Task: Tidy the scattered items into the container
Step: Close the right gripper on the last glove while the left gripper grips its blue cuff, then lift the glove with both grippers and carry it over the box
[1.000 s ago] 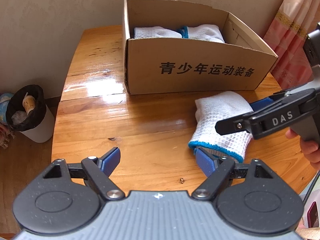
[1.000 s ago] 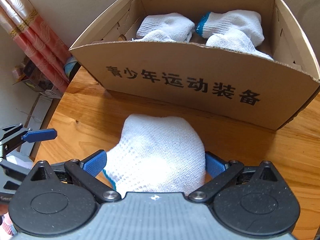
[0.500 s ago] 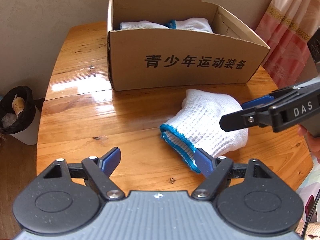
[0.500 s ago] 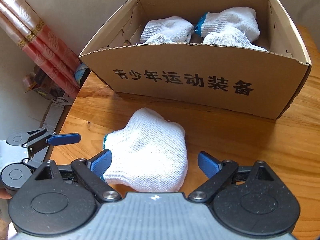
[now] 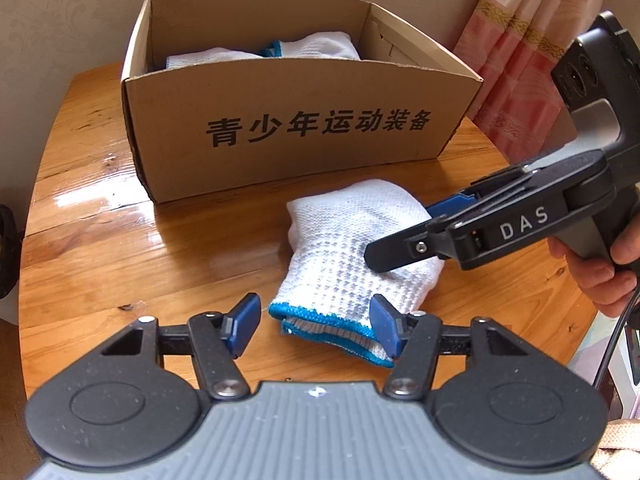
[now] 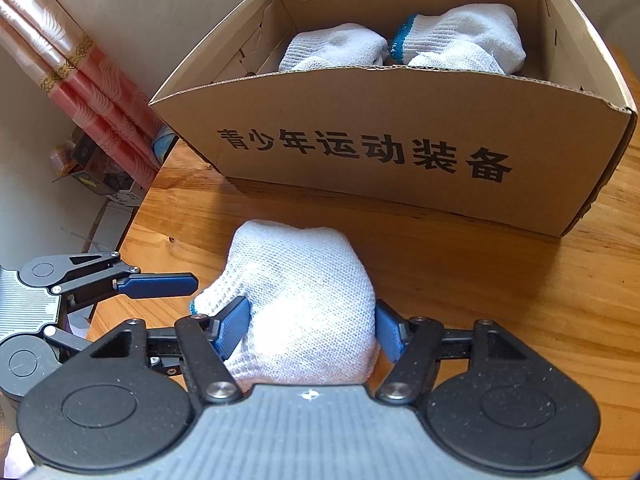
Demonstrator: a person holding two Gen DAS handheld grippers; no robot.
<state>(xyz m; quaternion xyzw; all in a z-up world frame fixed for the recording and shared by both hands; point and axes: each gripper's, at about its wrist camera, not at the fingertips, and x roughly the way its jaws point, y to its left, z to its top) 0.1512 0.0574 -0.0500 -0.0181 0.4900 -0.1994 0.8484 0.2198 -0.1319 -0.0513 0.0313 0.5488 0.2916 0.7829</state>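
Right gripper point(image 6: 310, 330): jaws have just been closing and are now pressing both blue pads into the sides of the white knit glove point(image 6: 300, 300), which is lying on the wooden table point(image 6: 500, 288).

Left gripper point(image 5: 316, 326): jaws have also been closing; they are straddling the glove's blue-trimmed cuff point(image 5: 320, 320), right pad touching it, left pad standing just clear, so not yet gripping.

At 12 o'clock from the glove, close by, the cardboard box point(image 6: 380, 140) is sitting open, holding more white gloves point(image 6: 460, 40). A hand point(image 5: 600, 264) is holding the right tool at 3 o'clock.
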